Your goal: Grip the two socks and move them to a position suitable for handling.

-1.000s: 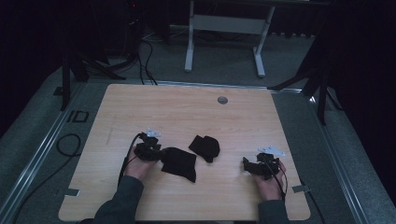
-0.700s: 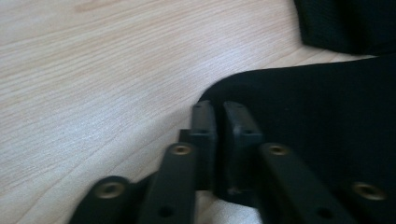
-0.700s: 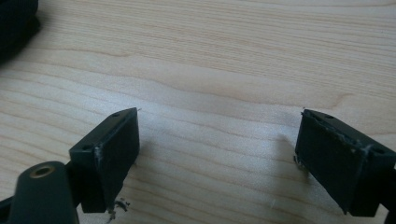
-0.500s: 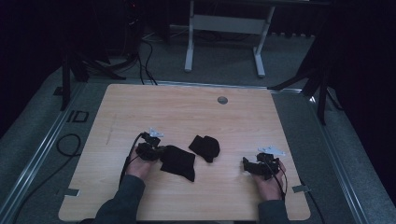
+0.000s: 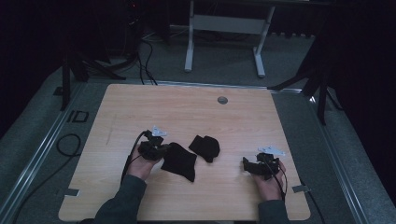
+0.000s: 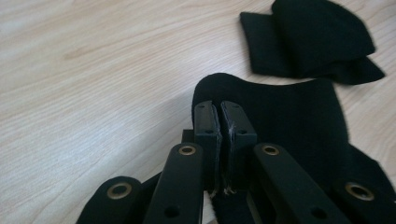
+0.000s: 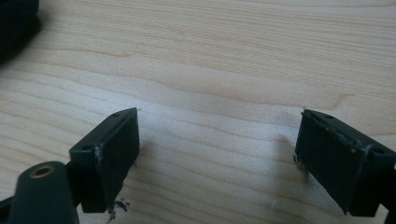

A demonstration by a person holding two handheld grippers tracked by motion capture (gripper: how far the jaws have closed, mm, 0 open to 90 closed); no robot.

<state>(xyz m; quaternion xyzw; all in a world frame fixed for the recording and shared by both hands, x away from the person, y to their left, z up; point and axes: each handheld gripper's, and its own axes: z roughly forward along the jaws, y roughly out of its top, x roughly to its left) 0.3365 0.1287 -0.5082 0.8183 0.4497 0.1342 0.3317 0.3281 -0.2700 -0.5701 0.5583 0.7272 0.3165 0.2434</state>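
Left tool (image 6: 219, 116) pinched on near cloth (image 5: 180, 161) edge, bench (image 5: 187, 112) centre-left. Second cloth (image 5: 205, 147) at its 1 o'clock, apart. Right tool (image 7: 217, 154) spread, over bare wood.

A flat black fabric sock (image 5: 180, 161) lies spread on the table's near-left part. A second black fabric sock (image 5: 205, 146), folded over itself, lies just beside it, apart
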